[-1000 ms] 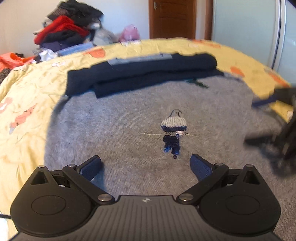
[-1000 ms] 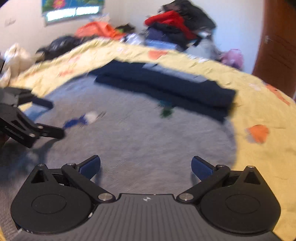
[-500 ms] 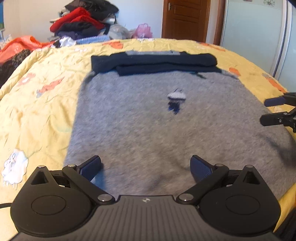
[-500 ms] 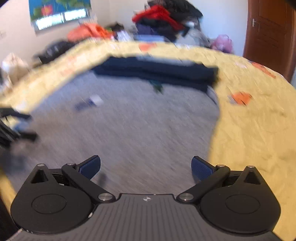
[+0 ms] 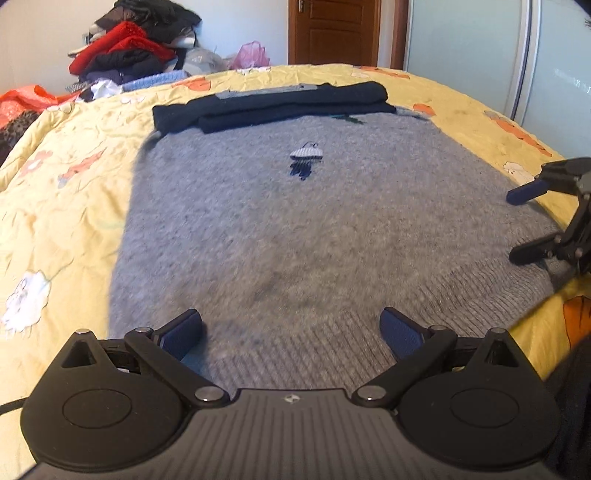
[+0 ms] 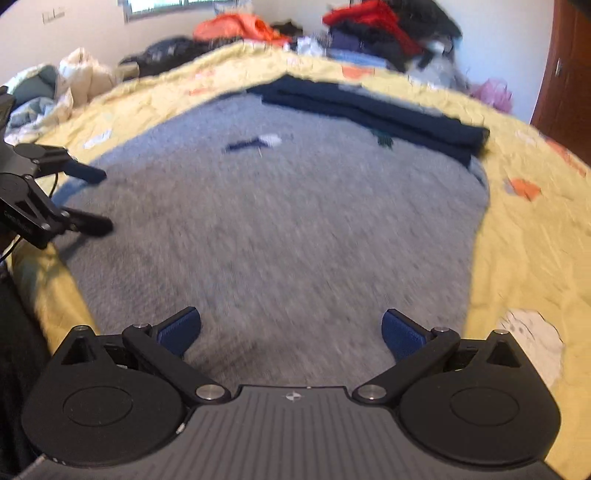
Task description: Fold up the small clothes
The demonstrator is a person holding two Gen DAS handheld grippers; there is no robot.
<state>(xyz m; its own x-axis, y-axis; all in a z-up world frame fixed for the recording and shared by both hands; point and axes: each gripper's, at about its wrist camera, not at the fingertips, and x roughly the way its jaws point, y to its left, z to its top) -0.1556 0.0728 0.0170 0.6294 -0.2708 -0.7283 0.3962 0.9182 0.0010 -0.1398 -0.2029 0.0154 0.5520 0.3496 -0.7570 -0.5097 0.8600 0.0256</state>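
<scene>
A grey knit sweater [image 5: 295, 229] lies flat on the yellow bedspread [image 5: 66, 192], with a small white and blue knitted motif [image 5: 306, 162] near its middle. It also shows in the right wrist view [image 6: 280, 229]. A folded dark navy garment [image 5: 269, 103] lies along its far edge, also seen in the right wrist view [image 6: 373, 110]. My left gripper [image 5: 291, 332] is open and empty over the ribbed near hem. My right gripper [image 6: 291, 332] is open and empty over the sweater's near right part. Each gripper shows in the other's view, the right [image 5: 517, 225] and the left [image 6: 96, 199].
A pile of red, black and other clothes [image 5: 129, 55] sits behind the bed, with orange cloth [image 5: 26, 99] at the left. A brown door [image 5: 332, 31] and a pale wardrobe panel [image 5: 480, 48] stand at the back. White bedding [image 6: 62, 88] lies at the far left.
Both grippers have pulled back toward the sweater's near hem, so more of the sweater and bed shows. Both stay open and empty.
</scene>
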